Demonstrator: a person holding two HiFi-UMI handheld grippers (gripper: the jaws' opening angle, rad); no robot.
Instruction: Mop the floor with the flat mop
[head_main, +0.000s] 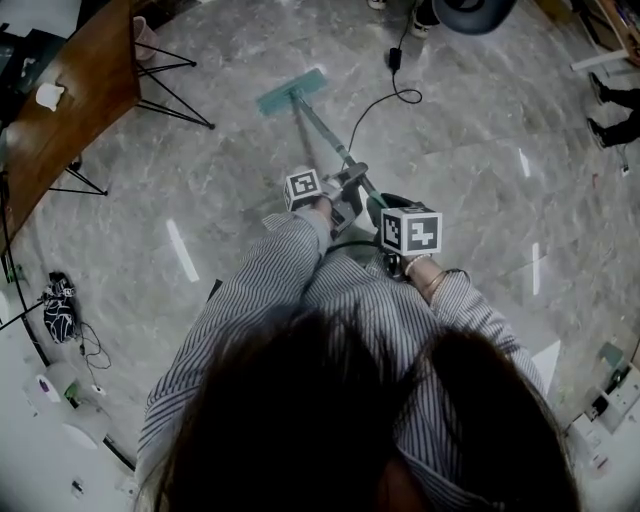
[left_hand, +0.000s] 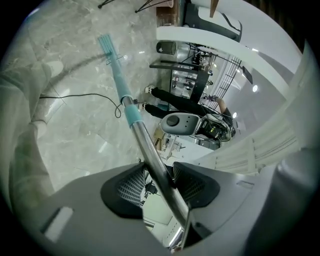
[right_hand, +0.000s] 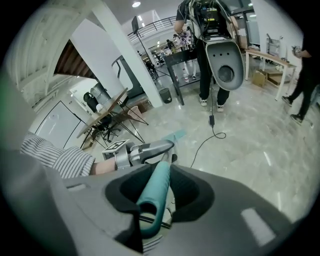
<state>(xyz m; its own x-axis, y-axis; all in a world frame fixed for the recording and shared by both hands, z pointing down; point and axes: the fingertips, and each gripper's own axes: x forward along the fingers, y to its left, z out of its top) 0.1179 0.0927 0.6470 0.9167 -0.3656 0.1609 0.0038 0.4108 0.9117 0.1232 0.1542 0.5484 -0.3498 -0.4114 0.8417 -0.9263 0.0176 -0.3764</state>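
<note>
The flat mop (head_main: 292, 91) lies with its teal pad flat on the floor (head_main: 470, 140) in the upper middle of the head view, well ahead of the person. Its pole (head_main: 322, 132) slants back from the pad toward the lower right, so the long axis runs from the pad straight to both hands. The left hand-held gripper (left_hand: 160, 172) is the nearer one to the pad. Its jaws are clamped on the bare metal part of the pole, which passes up between the ribbed pads. The right hand-held gripper (right_hand: 161, 175) sits behind it at the top end, jaws closed round the teal grip (right_hand: 156, 192) and tilted steeply down. Any coming stroke would likely run along this line, pushing the pad away or drawing it back. A black cable (head_main: 385, 100) loops on the floor just right of the pad and could snag. A wooden counter (head_main: 70, 110) stands at the upper left.
</note>
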